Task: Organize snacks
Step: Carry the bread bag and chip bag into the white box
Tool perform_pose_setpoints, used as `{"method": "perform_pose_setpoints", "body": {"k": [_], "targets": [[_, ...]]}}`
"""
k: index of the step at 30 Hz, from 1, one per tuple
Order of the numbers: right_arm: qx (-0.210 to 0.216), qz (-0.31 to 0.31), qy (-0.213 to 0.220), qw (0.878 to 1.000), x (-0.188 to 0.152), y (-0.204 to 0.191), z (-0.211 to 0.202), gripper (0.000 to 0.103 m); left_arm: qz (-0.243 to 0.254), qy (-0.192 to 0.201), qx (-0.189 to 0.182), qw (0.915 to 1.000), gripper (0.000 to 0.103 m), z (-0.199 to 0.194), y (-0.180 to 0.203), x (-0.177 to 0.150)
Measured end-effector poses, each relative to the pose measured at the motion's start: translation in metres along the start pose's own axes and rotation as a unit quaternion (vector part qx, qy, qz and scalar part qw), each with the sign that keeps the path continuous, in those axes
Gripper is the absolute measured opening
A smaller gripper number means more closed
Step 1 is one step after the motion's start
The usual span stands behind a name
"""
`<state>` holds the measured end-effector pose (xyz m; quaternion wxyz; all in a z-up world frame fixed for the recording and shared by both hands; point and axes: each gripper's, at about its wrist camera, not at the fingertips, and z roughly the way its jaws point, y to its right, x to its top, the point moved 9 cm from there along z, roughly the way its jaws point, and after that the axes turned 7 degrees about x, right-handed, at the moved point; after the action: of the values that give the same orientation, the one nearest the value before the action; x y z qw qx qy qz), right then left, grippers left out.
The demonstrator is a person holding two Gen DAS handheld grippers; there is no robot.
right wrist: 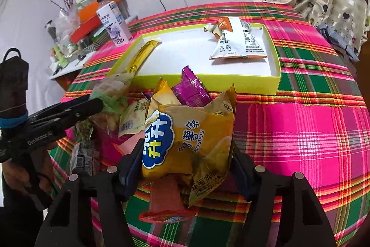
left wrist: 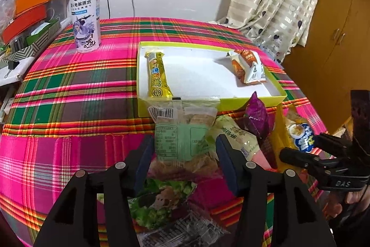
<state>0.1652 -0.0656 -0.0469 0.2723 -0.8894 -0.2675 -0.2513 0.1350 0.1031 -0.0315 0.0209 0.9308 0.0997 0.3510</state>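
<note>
- Left wrist view: the box (left wrist: 208, 44) on the plaid desk (left wrist: 69, 85) holds only two snacks. A yellow bar (left wrist: 157, 75) lies along its left wall, and an orange pack (left wrist: 248, 66) sits in its far right corner. The middle of the box is bare.
- Still outside, just in front of the box's near wall, is a heap of packs. It includes a green packet (left wrist: 182, 138), a purple pack (left wrist: 255, 117), a pale green one and more under the tool.
- The left tongs (left wrist: 185, 154) straddle the green packet with the jaws set fairly wide. I cannot tell whether the pads press on it.
- A bottle (left wrist: 85, 17) stands well left of the box, beyond its far corner, and is not part of the sorting.
- Right wrist view: the right tongs (right wrist: 185, 163) hold a yellow chip bag (right wrist: 192, 131). It stands up between the pads and is crumpled at both sides. The bag is in front of the box's near wall, not yet over it.
- My judgement is that the task is at an early stage. Two snacks are in, the chip bag looks like the next to go in, and most of the heap is left.
</note>
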Motion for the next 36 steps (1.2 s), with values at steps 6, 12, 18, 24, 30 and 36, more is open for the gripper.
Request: {"method": "perform_pose_setpoints", "body": {"k": [6,12,18,24,30,36], "targets": [[-0.012,-0.009,0.007,1.000,0.002,-0.001,-0.003,0.067,0.001,-0.022,0.009,0.9997,0.056,0.017,0.002,-0.002],[-0.018,-0.013,0.012,1.000,0.002,0.000,-0.007,0.067,0.016,-0.012,0.017,0.9997,0.049,0.015,0.008,-0.004],[-0.024,-0.019,0.019,0.999,0.004,-0.002,-0.012,0.067,0.017,0.007,0.018,0.9997,0.048,0.001,0.008,-0.002],[-0.029,-0.025,0.030,0.999,0.011,-0.003,-0.019,0.067,0.013,0.026,0.016,0.9994,0.048,-0.014,0.008,0.007],[-0.037,-0.029,0.041,0.998,0.020,0.001,-0.026,0.067,0.013,0.035,0.013,0.9992,0.048,-0.018,0.010,0.019],[-0.045,-0.036,0.053,0.997,0.034,0.004,-0.030,0.067,0.020,0.043,0.009,0.9988,0.048,-0.017,0.016,0.034]]}}
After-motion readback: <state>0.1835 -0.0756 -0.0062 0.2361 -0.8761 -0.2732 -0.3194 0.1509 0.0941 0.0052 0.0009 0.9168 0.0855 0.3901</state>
